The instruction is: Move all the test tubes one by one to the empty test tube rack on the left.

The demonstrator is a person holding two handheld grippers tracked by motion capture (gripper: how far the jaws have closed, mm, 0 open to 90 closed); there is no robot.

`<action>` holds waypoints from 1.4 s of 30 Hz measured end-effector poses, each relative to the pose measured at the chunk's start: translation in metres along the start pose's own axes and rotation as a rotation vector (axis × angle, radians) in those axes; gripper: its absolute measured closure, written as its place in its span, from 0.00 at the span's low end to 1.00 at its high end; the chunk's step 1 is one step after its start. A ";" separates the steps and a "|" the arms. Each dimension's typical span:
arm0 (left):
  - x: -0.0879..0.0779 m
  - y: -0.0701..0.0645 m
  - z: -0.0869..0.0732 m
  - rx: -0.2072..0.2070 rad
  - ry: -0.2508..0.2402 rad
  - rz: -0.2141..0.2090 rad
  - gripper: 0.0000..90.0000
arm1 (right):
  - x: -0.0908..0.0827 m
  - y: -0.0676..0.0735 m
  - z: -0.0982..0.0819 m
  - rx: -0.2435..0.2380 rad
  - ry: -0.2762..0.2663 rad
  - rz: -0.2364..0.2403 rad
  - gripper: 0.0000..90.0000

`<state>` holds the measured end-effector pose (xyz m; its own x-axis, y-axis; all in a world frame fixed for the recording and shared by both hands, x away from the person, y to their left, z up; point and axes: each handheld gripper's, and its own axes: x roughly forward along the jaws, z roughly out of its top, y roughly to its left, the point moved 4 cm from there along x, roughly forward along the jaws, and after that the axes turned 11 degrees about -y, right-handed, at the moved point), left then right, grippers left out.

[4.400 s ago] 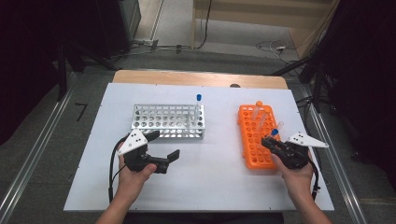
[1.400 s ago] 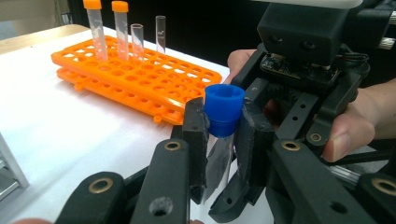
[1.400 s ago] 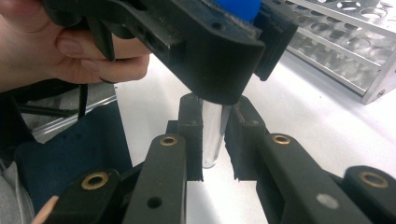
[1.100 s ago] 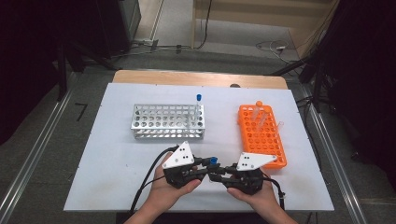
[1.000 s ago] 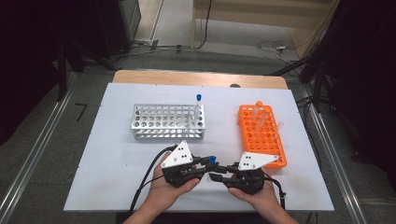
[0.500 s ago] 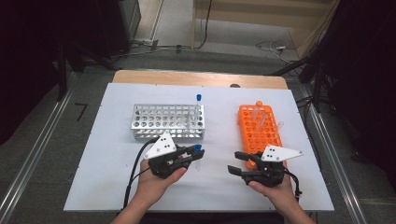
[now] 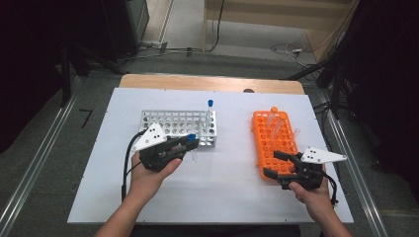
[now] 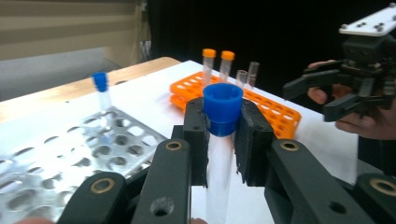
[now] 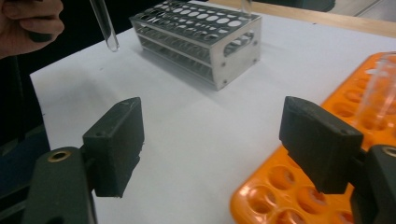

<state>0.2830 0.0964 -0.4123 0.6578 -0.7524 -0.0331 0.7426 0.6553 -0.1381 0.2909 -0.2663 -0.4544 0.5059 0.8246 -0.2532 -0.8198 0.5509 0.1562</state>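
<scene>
Left gripper (image 7: 190, 143) clamped on a clear test tube with a blue cap (image 8: 222, 103), pads (image 8: 197, 135) pressing either side just under the cap, tube body hanging down between the jaws (rounded bottom end visible at top left of the right gripper view (image 9: 106, 25), clear of the table). Held above the white tabletop (image 7: 227, 182), just in front of the near right corner of the silver metal rack (image 7: 179, 126). One more blue-capped tube (image 7: 210, 111) standing upright in a far-right hole of that rack. Right gripper (image 7: 277, 164) with jaws wide apart, just been opening, nothing between them (bare tabletop and rack edge seen through the gap). Sits at the near left edge of the orange rack (image 7: 273, 143), left jaw over the tabletop, right jaw over the orange holes. Orange rack on the right side of the table, well apart from the silver one; holds two orange-capped tubes (image 8: 209, 65) at its far end plus two uncapped clear tubes (image 8: 247, 77) beside them. Both grippers well apart from each other, one hand (image 7: 148, 180) on each, forearms coming in from the near edge of the table.
</scene>
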 end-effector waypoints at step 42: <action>0.082 0.082 0.031 0.007 -0.044 0.192 0.85 | -0.017 -0.034 -0.004 0.055 -0.014 -0.063 0.00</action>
<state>0.4020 0.0907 -0.3960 0.7924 -0.6098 -0.0145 0.6035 0.7872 -0.1264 0.3095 -0.2993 -0.4594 0.5602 0.7894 -0.2510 -0.7704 0.6079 0.1921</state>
